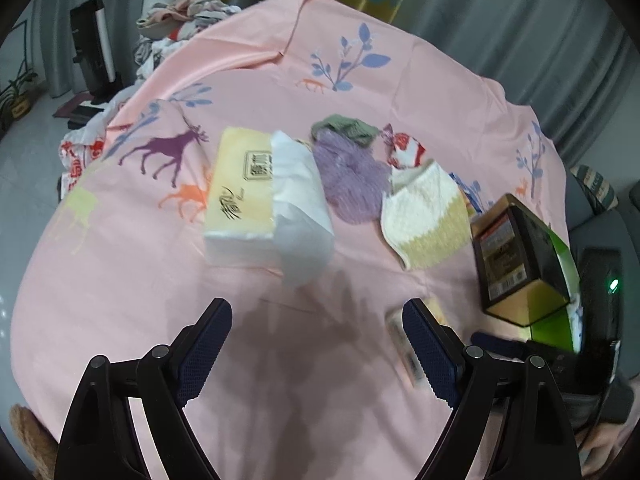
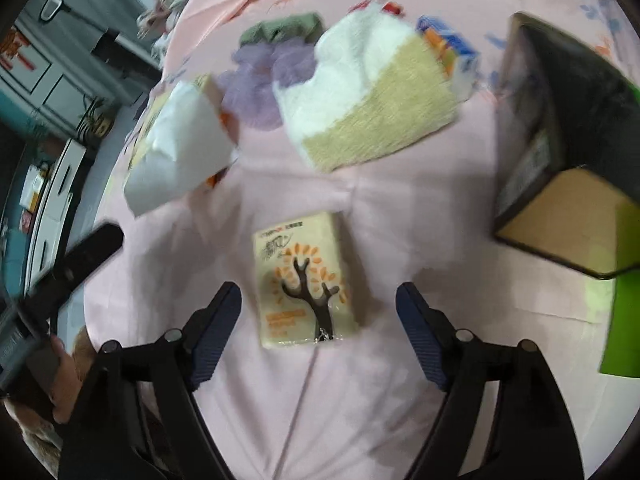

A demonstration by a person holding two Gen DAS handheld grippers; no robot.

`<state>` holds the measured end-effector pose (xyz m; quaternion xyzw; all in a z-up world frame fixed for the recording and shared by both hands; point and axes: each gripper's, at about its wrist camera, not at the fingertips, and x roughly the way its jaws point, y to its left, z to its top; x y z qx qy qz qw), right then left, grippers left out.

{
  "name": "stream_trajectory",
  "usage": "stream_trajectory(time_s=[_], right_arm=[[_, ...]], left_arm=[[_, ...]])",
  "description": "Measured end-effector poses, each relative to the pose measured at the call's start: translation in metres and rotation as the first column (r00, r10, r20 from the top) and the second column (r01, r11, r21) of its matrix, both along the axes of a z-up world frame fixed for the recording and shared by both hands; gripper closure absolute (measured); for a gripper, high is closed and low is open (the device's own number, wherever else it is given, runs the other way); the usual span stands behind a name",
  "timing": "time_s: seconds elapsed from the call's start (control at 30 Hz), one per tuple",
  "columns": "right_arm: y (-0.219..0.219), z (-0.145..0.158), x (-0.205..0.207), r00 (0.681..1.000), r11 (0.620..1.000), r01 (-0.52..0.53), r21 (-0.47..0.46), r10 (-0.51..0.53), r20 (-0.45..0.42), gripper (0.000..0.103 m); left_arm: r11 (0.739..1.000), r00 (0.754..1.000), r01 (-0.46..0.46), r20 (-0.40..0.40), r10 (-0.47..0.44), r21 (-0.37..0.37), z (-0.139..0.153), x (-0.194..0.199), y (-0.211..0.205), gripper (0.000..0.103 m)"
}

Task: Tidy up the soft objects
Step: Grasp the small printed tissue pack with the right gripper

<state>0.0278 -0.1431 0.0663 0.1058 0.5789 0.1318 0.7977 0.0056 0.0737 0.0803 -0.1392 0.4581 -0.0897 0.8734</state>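
right gripper (image 2: 318, 312) open, jaws apart either side of the pocket tissue pack (image 2: 306, 278) on the pink sheet (image 2: 280, 400), not pressing it; left gripper (image 1: 318, 340) open, empty.

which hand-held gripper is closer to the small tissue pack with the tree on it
Right. The right hand-held gripper stands open with the small tissue pack between its fingers, untouched. The left hand-held gripper is open beside it, the pack off its right finger.

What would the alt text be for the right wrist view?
The open right tool hangs over a small tissue pack with a tree print, which lies between its fingers untouched on a pink sheet. Behind lie a white and yellow towel, a purple puff and a large tissue pack; a dark box stands right.
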Motion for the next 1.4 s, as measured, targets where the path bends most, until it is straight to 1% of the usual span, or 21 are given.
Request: stream_trajectory(time_s=[0.13,0.2,0.23,0.27,0.33,0.37,0.4,0.47,0.53,0.6,0.7,0.8,0.9,0.93,0.97,1.07,1.17,1.23,1.4], right_arm=[[-0.019,0.013,0.002,0.997,0.997,0.050,0.055,-0.053,0.048,0.023],[-0.026,0.015,0.002,0.995,0.995,0.076,0.069,-0.081,0.064,0.024],[-0.027,0.014,-0.001,0.994,0.994,0.084,0.071,-0.089,0.069,0.026],[-0.028,0.013,0.000,0.993,0.993,0.085,0.083,-0.091,0.073,0.032],[-0.031,0.009,0.003,0.995,0.990,0.076,0.118,-0.083,0.059,0.038],[-0.031,0.007,0.004,0.996,0.987,0.072,0.141,-0.079,0.044,0.041],[-0.031,0.004,0.005,0.997,0.985,0.068,0.160,-0.074,0.031,0.043],[-0.033,-0.003,0.006,0.998,0.979,0.068,0.190,-0.069,-0.003,0.055],[-0.033,-0.007,0.006,0.998,0.976,0.065,0.208,-0.061,-0.026,0.061],[-0.030,-0.011,0.005,0.998,0.979,0.061,0.195,-0.055,-0.036,0.062],[-0.031,-0.016,0.008,0.997,0.979,0.072,0.191,-0.063,-0.052,0.062],[-0.036,-0.024,0.013,0.995,0.971,0.077,0.227,-0.060,-0.083,0.060],[-0.036,-0.032,0.016,0.992,0.963,0.085,0.256,-0.057,-0.115,0.060],[-0.036,-0.035,0.016,0.991,0.955,0.093,0.281,-0.060,-0.123,0.061],[-0.035,-0.039,0.016,0.990,0.949,0.103,0.299,-0.067,-0.127,0.061],[-0.032,-0.035,0.014,0.992,0.955,0.095,0.281,-0.069,-0.104,0.062],[-0.034,-0.031,0.015,0.993,0.948,0.098,0.303,-0.072,-0.094,0.063],[-0.033,-0.027,0.016,0.993,0.944,0.099,0.315,-0.077,-0.085,0.063],[-0.030,-0.009,0.014,0.997,0.949,0.074,0.307,-0.069,-0.028,0.063]], left_arm=[[1.000,0.999,0.026,-0.019,-0.026,0.007,-0.009,0.002,-0.008,0.015],[0.999,0.998,0.043,-0.041,-0.044,-0.022,-0.016,0.001,-0.014,0.016],[0.998,0.997,0.057,-0.047,-0.059,-0.039,-0.017,0.002,-0.016,0.018],[0.994,0.994,0.084,-0.058,-0.088,-0.070,-0.020,0.001,-0.022,0.021],[0.987,0.990,0.121,-0.066,-0.128,-0.101,-0.023,-0.001,-0.033,0.026],[0.985,0.987,0.138,-0.064,-0.145,-0.102,-0.024,-0.003,-0.037,0.032],[0.982,0.983,0.171,-0.053,-0.175,-0.085,-0.024,-0.004,-0.045,0.035],[0.978,0.977,0.207,-0.047,-0.209,-0.034,-0.027,-0.004,-0.059,0.047],[0.974,0.973,0.222,-0.056,-0.224,-0.044,-0.032,-0.003,-0.064,0.049],[0.968,0.967,0.237,-0.079,-0.243,-0.081,-0.038,0.000,-0.069,0.049],[0.962,0.960,0.248,-0.102,-0.259,-0.111,-0.044,0.003,-0.074,0.055],[0.958,0.955,0.266,-0.106,-0.277,-0.111,-0.048,0.004,-0.079,0.059],[0.948,0.947,0.282,-0.114,-0.300,-0.150,-0.051,0.005,-0.083,0.067],[0.946,0.947,0.283,-0.113,-0.302,-0.155,-0.051,0.005,-0.084,0.067],[0.949,0.949,0.282,-0.104,-0.297,-0.138,-0.050,0.004,-0.085,0.068],[0.950,0.950,0.286,-0.090,-0.298,-0.128,-0.049,0.003,-0.086,0.068],[0.949,0.952,0.287,-0.075,-0.298,-0.129,-0.044,0.003,-0.084,0.068],[0.952,0.956,0.282,-0.051,-0.289,-0.119,-0.038,0.002,-0.081,0.068],[0.954,0.960,0.278,0.002,-0.280,-0.116,-0.025,-0.002,-0.077,0.068]])
